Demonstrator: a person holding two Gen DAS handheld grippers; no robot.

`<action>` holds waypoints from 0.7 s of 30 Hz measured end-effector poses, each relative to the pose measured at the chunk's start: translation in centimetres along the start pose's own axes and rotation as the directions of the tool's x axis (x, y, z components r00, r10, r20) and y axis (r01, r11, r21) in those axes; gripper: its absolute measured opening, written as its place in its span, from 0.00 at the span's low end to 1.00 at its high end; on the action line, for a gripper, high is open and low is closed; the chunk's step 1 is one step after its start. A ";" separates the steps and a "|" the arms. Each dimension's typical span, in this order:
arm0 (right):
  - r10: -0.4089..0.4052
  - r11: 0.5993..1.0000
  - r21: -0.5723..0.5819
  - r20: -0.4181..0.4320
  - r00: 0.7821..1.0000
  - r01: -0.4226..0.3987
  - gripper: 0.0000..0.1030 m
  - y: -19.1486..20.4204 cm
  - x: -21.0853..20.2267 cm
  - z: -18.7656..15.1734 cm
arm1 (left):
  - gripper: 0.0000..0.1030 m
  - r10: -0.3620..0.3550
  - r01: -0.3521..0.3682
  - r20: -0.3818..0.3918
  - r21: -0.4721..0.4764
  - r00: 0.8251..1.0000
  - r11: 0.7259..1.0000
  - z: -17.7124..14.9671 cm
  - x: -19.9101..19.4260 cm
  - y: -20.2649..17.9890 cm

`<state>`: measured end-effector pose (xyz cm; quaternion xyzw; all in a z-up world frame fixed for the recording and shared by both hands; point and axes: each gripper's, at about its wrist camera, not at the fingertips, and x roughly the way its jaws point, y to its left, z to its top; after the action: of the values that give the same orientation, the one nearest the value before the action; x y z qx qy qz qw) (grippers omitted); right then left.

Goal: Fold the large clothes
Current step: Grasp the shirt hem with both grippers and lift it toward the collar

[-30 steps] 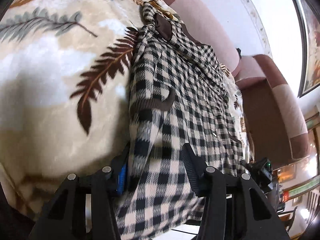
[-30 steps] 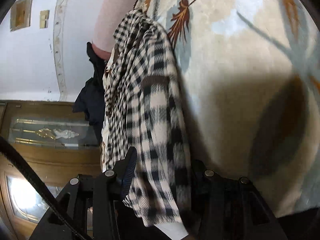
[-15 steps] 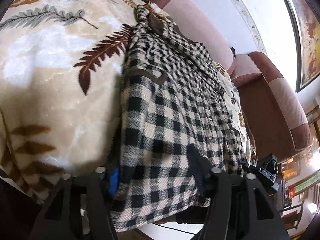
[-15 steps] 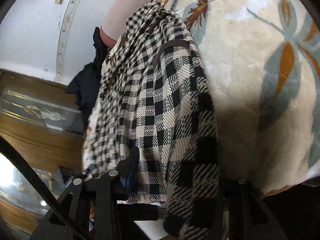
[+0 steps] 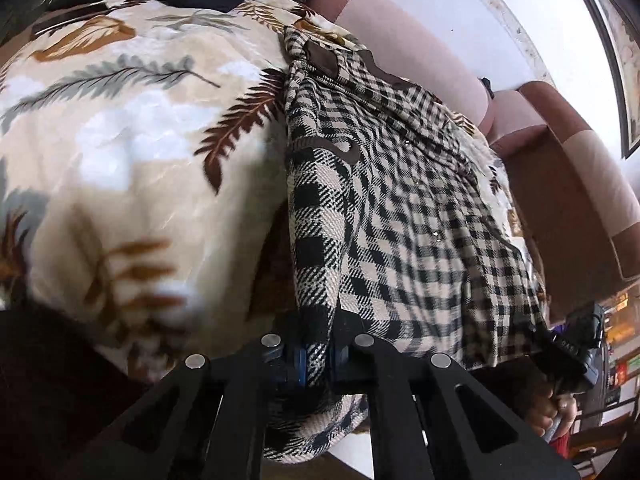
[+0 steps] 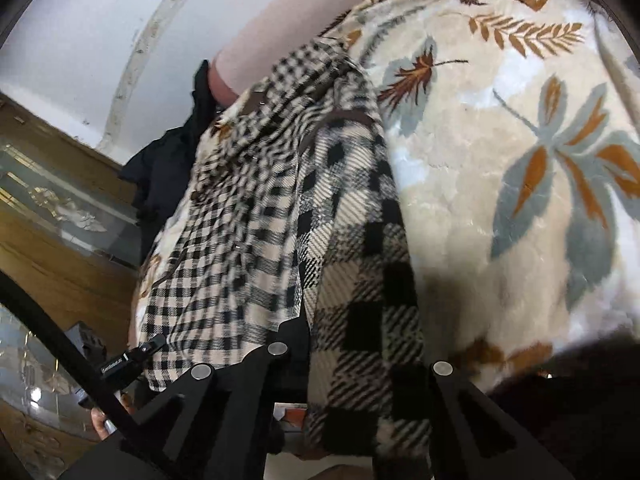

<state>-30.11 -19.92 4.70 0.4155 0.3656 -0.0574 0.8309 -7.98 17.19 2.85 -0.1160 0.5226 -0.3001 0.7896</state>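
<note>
We've clamped the left gripper (image 5: 316,356) on the near hem of the one checked shirt (image 5: 400,208); a second ago it was wide open. Right gripper (image 6: 352,364) also pinches the hem. Shirt lies on one leaf-print blanket (image 5: 120,152). Two grips set, fold-ready.

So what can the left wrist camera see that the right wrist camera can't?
Only the left wrist view shows the brown sofa arm and a framed picture on the wall. Only the right wrist view shows the wooden door with patterned glass and a pile of dark clothing. Both show the checked shirt lying on the leaf-print blanket, with its hem pinched in the left gripper and the right gripper.
</note>
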 end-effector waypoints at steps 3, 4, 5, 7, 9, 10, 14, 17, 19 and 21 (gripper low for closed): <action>0.007 0.999 -0.044 -0.033 0.999 -0.008 0.06 1.0 -1.2 -2.1 | 0.06 -0.009 0.009 -0.013 -0.001 1.000 1.000 -1.6 -1.1 0.3; 0.001 0.998 -0.057 -0.041 0.999 -0.004 0.06 1.0 -1.5 -2.5 | 0.06 -0.010 0.010 -0.020 -0.001 1.000 1.000 -2.1 -1.3 0.4; -0.012 0.997 -0.078 -0.055 0.998 0.008 0.06 1.3 -1.5 -3.1 | 0.06 -0.003 0.003 -0.027 0.000 1.000 1.000 -2.7 -1.3 0.5; -0.044 0.993 -0.116 -0.071 0.996 0.036 0.06 2.1 -1.2 -3.6 | 0.06 0.003 -0.003 -0.036 0.009 0.999 1.000 -3.2 -1.4 0.4; -0.054 0.989 -0.139 -0.072 0.996 0.043 0.06 2.8 -1.0 -3.2 | 0.06 0.000 0.000 -0.030 0.016 1.000 1.000 -2.9 -1.4 0.0; -0.047 0.989 -0.143 -0.070 0.996 0.037 0.06 2.6 -1.4 -3.0 | 0.06 -0.008 0.008 -0.028 0.016 1.000 1.000 -2.7 -1.7 -0.1; -0.036 0.978 -0.207 -0.043 0.998 0.026 0.06 5.0 -1.2 0.4 | 0.06 -0.049 0.049 -0.010 0.023 0.999 0.999 0.1 -2.6 -0.9; -0.036 0.964 -0.265 -0.006 0.999 0.033 0.06 6.8 -0.7 4.0 | 0.06 -0.054 0.054 0.009 0.011 0.999 0.999 3.3 -2.5 -1.3; -0.040 0.955 -0.293 0.028 0.999 0.046 0.06 7.8 0.5 7.2 | 0.06 -0.048 0.047 0.028 0.023 0.998 0.999 6.1 -2.2 -1.6; -0.051 0.951 -0.301 0.060 0.997 0.067 0.06 8.3 1.9 10.1 | 0.06 -0.016 0.014 0.060 0.035 0.998 0.999 9.4 -1.1 -2.3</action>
<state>-19.80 -21.54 12.71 0.2706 0.3610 -0.0360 0.8917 -0.64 14.83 8.85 -0.1154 0.4926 -0.3114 0.8044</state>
